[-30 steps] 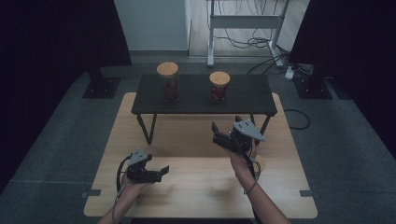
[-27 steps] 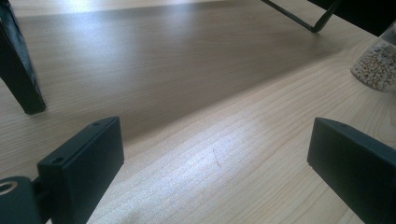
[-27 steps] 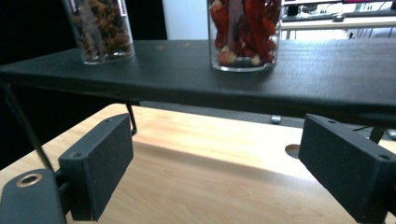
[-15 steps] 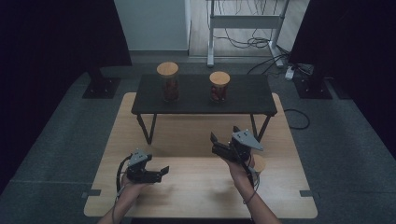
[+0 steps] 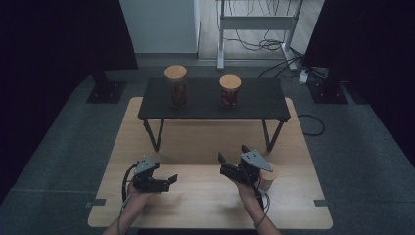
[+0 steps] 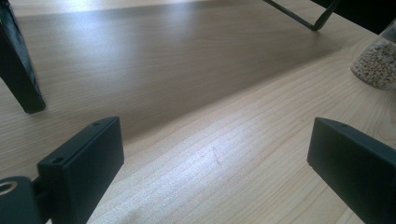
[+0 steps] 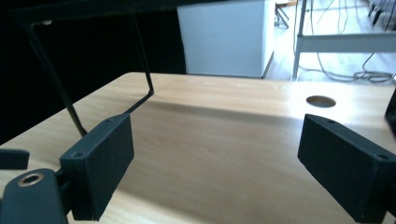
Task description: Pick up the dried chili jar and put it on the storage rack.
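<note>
Two grippers spread apart, right gripper (image 5: 229,165) empty, jar (image 5: 268,177) just beside it, left gripper (image 5: 169,181) well apart.

Two lidded jars (image 5: 176,85) on black bench (image 5: 254,100)

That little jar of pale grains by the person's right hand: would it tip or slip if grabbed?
The jar looks like clear glass, so probably smooth, rigid and breakable. Grain fill likely weighs its base, so tipping seems unlikely. Being round, it would probably roll if knocked over.
</note>
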`<state>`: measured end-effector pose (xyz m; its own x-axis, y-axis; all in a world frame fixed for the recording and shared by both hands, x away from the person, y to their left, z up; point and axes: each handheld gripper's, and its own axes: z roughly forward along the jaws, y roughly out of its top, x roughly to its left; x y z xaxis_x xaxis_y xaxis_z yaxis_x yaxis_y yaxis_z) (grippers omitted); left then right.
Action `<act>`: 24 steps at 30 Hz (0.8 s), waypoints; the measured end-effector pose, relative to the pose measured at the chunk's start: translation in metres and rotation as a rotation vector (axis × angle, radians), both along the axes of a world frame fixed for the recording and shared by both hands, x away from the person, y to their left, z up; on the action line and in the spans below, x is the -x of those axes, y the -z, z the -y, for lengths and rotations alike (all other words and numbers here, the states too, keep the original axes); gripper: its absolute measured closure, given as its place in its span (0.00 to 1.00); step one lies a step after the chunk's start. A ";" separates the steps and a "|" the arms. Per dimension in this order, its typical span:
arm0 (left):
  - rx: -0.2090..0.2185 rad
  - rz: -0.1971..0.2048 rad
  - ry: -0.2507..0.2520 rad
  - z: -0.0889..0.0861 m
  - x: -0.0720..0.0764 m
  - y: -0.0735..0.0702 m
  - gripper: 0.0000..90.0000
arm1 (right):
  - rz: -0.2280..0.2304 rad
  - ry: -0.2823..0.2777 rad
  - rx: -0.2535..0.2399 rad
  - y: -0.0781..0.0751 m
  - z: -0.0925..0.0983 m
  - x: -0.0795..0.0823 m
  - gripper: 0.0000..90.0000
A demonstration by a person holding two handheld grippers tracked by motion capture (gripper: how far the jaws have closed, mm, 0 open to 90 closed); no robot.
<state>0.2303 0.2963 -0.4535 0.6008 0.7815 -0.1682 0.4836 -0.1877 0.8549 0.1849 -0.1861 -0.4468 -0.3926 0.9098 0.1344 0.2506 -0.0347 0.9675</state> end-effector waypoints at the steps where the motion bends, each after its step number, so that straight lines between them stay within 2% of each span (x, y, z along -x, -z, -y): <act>1: 0.000 0.001 0.001 0.000 0.000 0.000 0.04 | -0.007 -0.001 -0.004 0.002 0.000 0.000 0.11; 10: -0.001 0.003 0.000 0.000 0.001 -0.001 0.04 | -0.032 -0.007 0.001 0.014 -0.001 0.004 0.11; 24: -0.006 -0.002 -0.004 -0.002 -0.001 0.001 0.04 | -0.049 -0.010 0.018 0.022 0.000 0.006 0.11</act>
<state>0.2316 0.2982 -0.4545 0.5970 0.7852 -0.1645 0.4861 -0.1909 0.8528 0.1794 -0.1857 -0.4687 -0.3951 0.9083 0.1375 0.2981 -0.0148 0.9544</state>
